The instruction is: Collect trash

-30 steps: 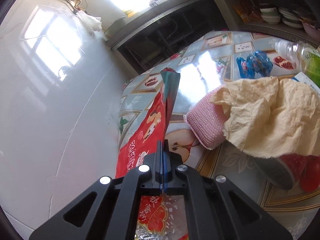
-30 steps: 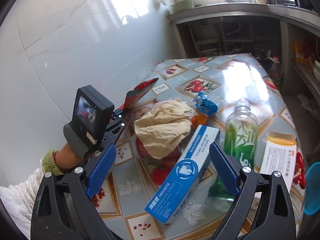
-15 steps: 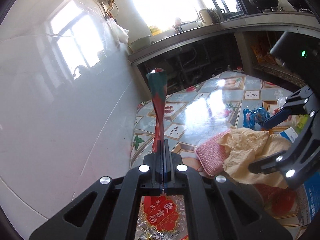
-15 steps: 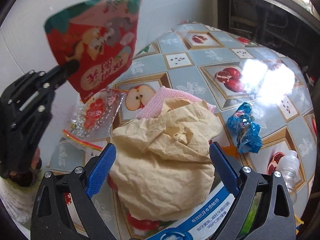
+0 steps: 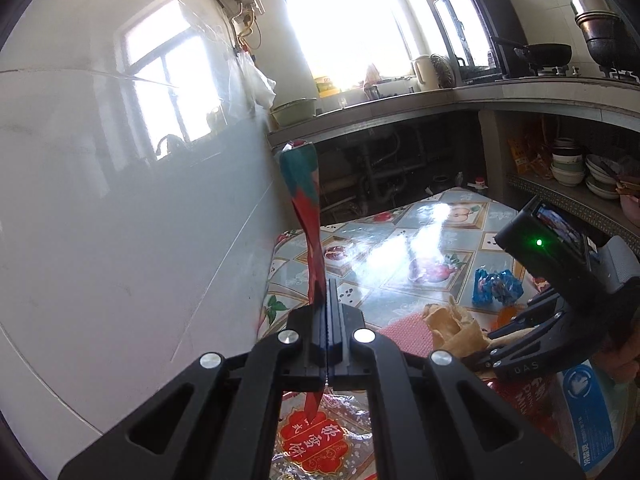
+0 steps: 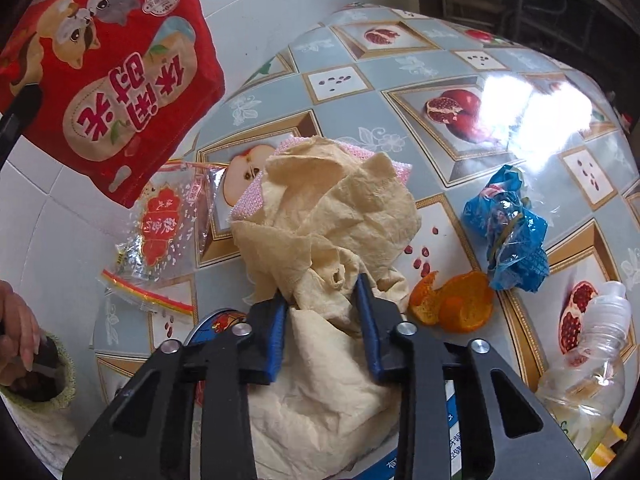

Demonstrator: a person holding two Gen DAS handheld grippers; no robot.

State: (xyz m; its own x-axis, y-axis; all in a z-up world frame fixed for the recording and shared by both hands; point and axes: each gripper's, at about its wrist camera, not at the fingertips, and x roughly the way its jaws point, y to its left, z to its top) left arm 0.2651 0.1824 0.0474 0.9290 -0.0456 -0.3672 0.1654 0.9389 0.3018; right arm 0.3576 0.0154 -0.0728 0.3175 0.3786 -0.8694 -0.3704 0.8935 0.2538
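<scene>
My left gripper (image 5: 328, 304) is shut on a red snack bag (image 5: 306, 196), which stands up from its jaws above the table by the white wall. The same red snack bag (image 6: 112, 72) hangs at the upper left of the right wrist view. My right gripper (image 6: 322, 292) points steeply down onto a crumpled beige paper (image 6: 332, 208). Its jaws are closing, and the blue pads (image 6: 276, 340) press a fold of the paper from both sides. In the left wrist view the beige paper (image 5: 452, 328) lies under the right gripper (image 5: 480, 350).
On the fruit-patterned tablecloth (image 6: 400, 92) lie a blue wrapper (image 6: 508, 232), orange peel (image 6: 456, 300), a plastic bottle (image 6: 588, 352), a clear packet with a red label (image 6: 156, 232) and a pink cloth (image 6: 248, 196). A blue-white box (image 5: 588, 412) is beneath the paper.
The left gripper lifted the red bag off the table. The right gripper swung over and down onto the beige paper, and its wide jaws closed in on a fold.
</scene>
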